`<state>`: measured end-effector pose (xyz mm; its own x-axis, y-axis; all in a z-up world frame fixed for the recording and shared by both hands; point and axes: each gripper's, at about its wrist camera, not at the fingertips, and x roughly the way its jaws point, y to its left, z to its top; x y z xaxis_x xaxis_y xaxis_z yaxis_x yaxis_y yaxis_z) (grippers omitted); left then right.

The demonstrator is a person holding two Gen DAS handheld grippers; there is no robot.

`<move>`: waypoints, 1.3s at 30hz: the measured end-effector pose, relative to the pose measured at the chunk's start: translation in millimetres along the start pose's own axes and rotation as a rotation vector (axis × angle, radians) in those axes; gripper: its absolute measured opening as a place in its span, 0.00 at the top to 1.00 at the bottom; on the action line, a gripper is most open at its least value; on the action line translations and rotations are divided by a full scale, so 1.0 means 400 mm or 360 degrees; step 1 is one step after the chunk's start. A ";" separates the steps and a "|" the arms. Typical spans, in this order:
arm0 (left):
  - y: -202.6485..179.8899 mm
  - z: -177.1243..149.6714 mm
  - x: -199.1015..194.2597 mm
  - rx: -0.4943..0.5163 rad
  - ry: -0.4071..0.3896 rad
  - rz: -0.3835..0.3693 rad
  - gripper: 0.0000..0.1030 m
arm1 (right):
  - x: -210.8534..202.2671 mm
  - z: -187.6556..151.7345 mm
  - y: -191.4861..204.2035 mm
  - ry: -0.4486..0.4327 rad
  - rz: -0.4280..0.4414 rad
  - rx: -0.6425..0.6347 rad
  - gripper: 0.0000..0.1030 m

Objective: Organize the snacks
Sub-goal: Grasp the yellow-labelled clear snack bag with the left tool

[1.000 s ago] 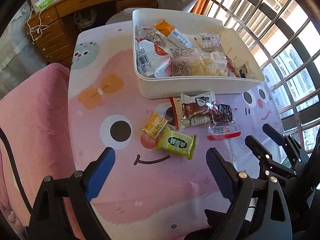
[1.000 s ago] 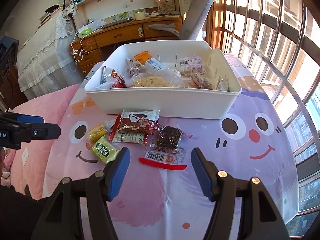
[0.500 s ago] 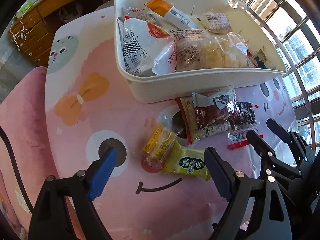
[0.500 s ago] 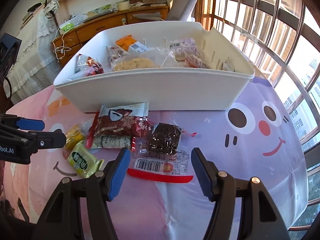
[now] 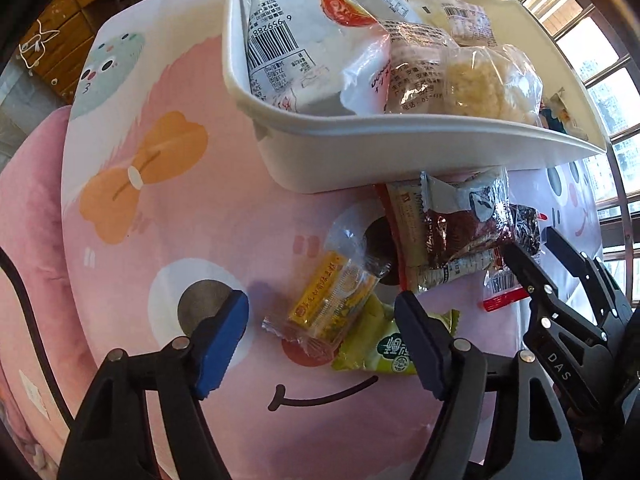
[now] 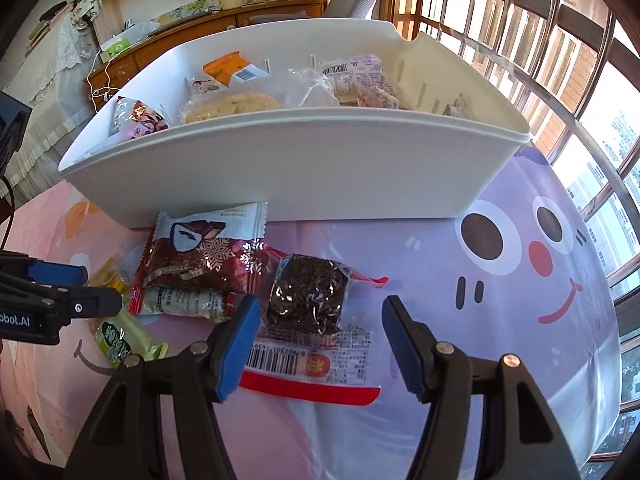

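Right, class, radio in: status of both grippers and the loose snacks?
Left gripper closing around yellow packet, not gripping. Right gripper open over dark snack. Nothing blocking.

Cartoon tablecloth (image 6: 500, 320); wooden desk (image 6: 224, 20); barred window (image 6: 560, 60).

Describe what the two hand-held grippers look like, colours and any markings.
Both are black plastic frames with silver rivets and two fingers. The left hand-held gripper and right hand-held gripper carry blue pads on the inner faces. White lettering shows on each body: "DAS" on the right, "bot.AI" on the left. A black cable runs beside the left one.
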<state>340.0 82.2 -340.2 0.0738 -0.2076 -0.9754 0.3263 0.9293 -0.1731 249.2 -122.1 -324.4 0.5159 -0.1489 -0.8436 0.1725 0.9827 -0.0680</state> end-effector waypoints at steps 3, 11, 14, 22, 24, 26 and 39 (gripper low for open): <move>0.001 0.004 0.005 0.0000 -0.0003 -0.0012 0.31 | 0.004 0.000 0.000 0.0012 0.0000 -0.0005 0.38; -0.007 0.013 0.022 0.0023 -0.0007 0.0021 0.50 | 0.005 0.006 0.003 0.0035 0.0000 -0.0026 0.44; -0.010 0.013 0.020 0.0016 -0.0012 0.0019 0.61 | 0.007 0.010 0.005 0.0046 -0.0001 -0.0042 0.45; 0.005 -0.004 0.001 -0.0005 -0.0011 -0.0019 0.73 | 0.009 0.020 0.009 0.0118 0.0004 -0.0036 0.49; 0.016 -0.009 -0.001 -0.0020 -0.0003 -0.0034 0.73 | 0.008 0.020 0.013 0.0135 -0.0005 -0.0043 0.49; 0.026 -0.013 -0.001 -0.0046 0.0004 -0.0057 0.73 | 0.005 0.016 0.016 0.0158 -0.0005 -0.0037 0.50; 0.078 -0.061 -0.021 -0.0157 0.0011 -0.0175 0.76 | -0.030 -0.048 0.008 0.0327 0.0085 0.0165 0.51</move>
<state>326.4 120.5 -340.8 0.0358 -0.3082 -0.9506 0.2376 0.9266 -0.2915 227.6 -114.9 -324.8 0.3470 -0.0612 -0.9359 0.2404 0.9703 0.0257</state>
